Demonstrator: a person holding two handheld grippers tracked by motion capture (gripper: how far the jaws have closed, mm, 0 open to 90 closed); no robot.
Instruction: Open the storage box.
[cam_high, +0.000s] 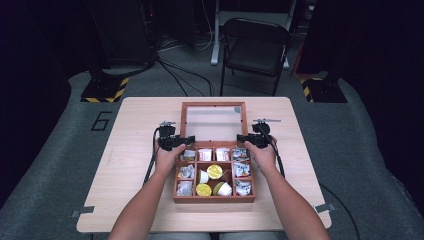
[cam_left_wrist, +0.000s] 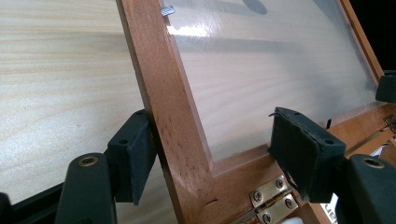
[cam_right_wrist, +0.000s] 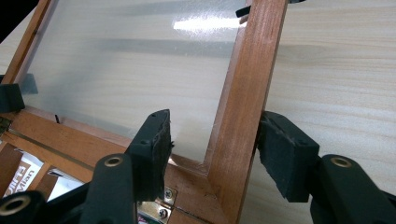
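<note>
Straddling the lid rails of the wooden compartment box (cam_high: 214, 197) at table centre.
Left claw (cam_left_wrist: 212, 154) open around left rail; right claw (cam_right_wrist: 212, 154) open around right rail; glass lid (cam_high: 214, 122) laid flat.

Open lid (cam_high: 214, 106) blocks table (cam_high: 145, 112) behind box (cam_high: 214, 198) (w/ full compartments); sides free.

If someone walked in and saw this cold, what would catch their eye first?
Probably the open wooden box at the table's middle, its compartments full of white packets and yellow-lidded cups. Next, its glass-paned lid lying flat behind it, with the left hand-held gripper and right hand-held gripper each straddling a side rail near the brass hinges, jaws apart.
</note>
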